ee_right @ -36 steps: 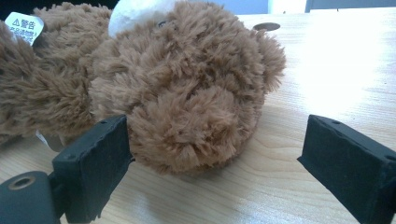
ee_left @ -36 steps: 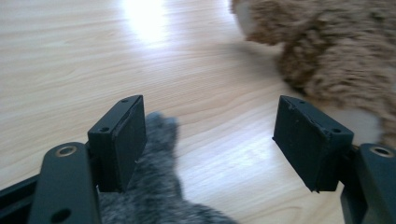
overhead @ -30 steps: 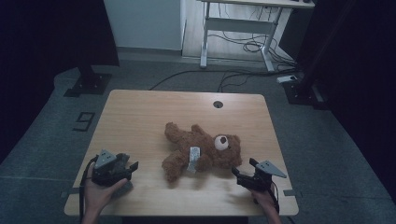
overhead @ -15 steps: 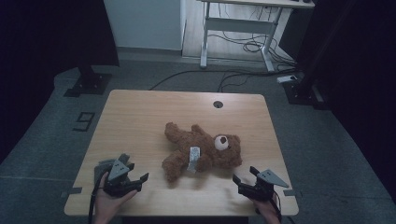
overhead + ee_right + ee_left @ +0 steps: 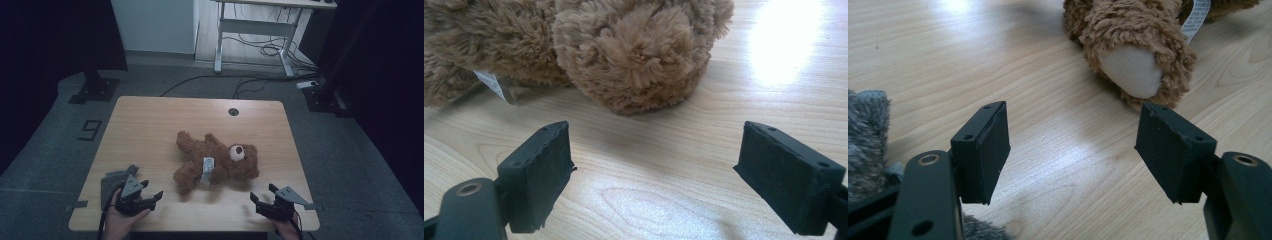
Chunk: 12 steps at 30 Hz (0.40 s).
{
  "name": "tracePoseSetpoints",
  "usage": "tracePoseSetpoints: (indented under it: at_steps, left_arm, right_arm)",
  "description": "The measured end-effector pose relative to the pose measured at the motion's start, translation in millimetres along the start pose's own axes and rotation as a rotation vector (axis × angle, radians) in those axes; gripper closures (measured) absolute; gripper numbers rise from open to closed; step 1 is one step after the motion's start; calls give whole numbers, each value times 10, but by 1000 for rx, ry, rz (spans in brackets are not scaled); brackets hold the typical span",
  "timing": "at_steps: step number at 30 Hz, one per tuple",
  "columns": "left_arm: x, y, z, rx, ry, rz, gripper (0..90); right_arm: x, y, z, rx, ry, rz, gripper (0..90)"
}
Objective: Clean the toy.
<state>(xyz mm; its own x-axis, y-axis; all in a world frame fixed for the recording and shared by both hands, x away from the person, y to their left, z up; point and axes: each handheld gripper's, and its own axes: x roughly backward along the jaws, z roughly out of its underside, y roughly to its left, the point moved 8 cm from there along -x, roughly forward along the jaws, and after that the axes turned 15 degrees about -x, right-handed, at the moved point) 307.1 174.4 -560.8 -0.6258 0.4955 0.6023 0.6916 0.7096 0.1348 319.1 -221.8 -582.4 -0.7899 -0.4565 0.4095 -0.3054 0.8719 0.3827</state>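
A brown teddy bear lies on its back in the middle of the wooden table, a white tag on its belly. My left gripper rests near the front left, open, pointing at the bear's pale-soled foot. In the left gripper view its jaws hold nothing. My right gripper sits at the front right, open. It faces the bear's head with bare wood between its jaws. Both pairs of jaws have just been closing a little, on nothing.
A grey furry cloth lies under and left of my left hand, its edge also in the left gripper view. A round cable hole marks the table's far edge. A white desk and floor cables lie beyond.
Both hands have drawn back toward the table's near edge and sunk lower. The left gripper also shifted slightly right. The bear has not moved.
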Motion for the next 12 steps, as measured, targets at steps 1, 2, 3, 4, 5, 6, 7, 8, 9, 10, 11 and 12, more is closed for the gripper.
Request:
tracePoseSetpoints:
  at_steps: [1,2,3,4,5,6,7,8,9,10,11,12]
  left_arm:
    - [-4,-2,1,2,0,1,296]
    - [-8,-5,3,2,0,3,297]
    - [-10,-8,6,1,2,5,297]
    - [-12,-12,6,1,1,8,297]
    - [-14,-15,4,1,-1,8,297]
    - [-15,-17,2,1,-2,7,297]
    - [-14,-19,1,-1,-2,9,297]
    - [-15,-20,0,0,-3,8,297]
    - [-15,-19,1,1,-2,9,297]
    - [-15,-17,3,2,-1,9,297]
    - [-16,-13,6,4,0,8,297]
    - [-19,-8,9,7,0,7,297]
  right_arm:
    - [-1,-6,-3,1,-2,2,139]
    - [-1,-11,-7,0,-4,3,139]
    - [1,-17,-9,-2,-5,4,139]
    - [3,-20,-11,-4,-9,3,140]
    - [4,-23,-13,-5,-10,3,139]
    - [5,-23,-13,-4,-10,3,140]
    - [6,-22,-14,-3,-11,4,139]
    - [6,-19,-15,-1,-12,3,139]
    - [7,-14,-16,1,-12,2,140]
    - [7,-9,-19,5,-14,-1,140]
    - [6,-3,-22,9,-15,-5,139]
    - [6,2,-24,13,-15,-7,139]
